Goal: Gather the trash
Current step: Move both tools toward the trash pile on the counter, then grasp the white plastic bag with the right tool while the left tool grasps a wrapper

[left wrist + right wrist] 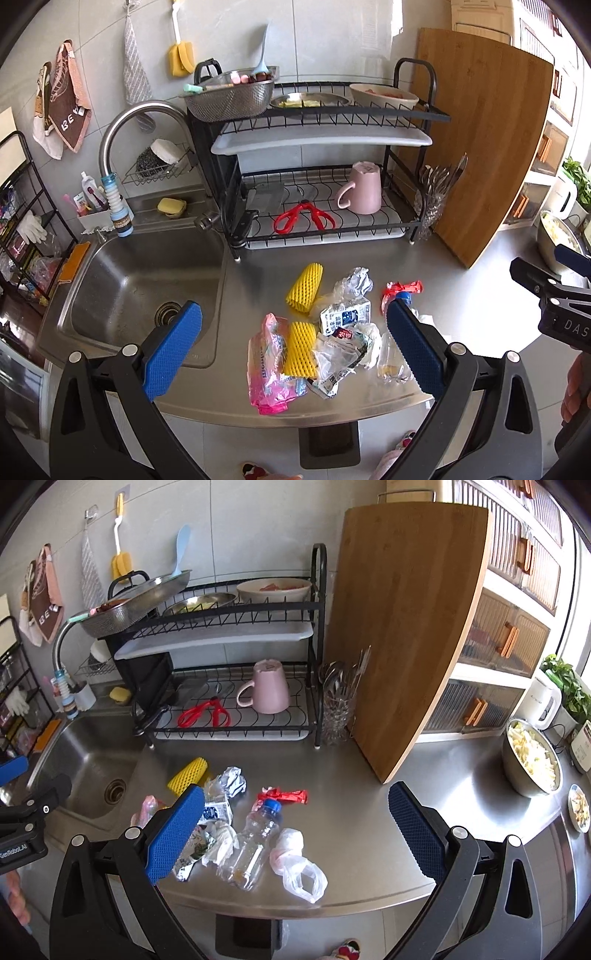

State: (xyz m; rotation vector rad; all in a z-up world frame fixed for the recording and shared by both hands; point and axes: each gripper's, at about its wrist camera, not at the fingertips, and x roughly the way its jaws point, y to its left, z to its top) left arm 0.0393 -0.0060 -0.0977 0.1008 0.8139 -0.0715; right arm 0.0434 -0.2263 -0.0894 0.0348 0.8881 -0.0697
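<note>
A pile of trash lies near the front edge of the steel counter. It holds two yellow foam nets, a pink wrapper, a small milk carton, crumpled clear plastic, a red wrapper, a clear bottle with a blue cap and a white plastic bag. My left gripper is open and empty above the pile. My right gripper is open and empty, above the bottle and bag.
A sink lies left of the pile. Behind stands a black dish rack with a pink mug and red scissors. A wooden cutting board leans at the right. A steel bowl of food sits far right.
</note>
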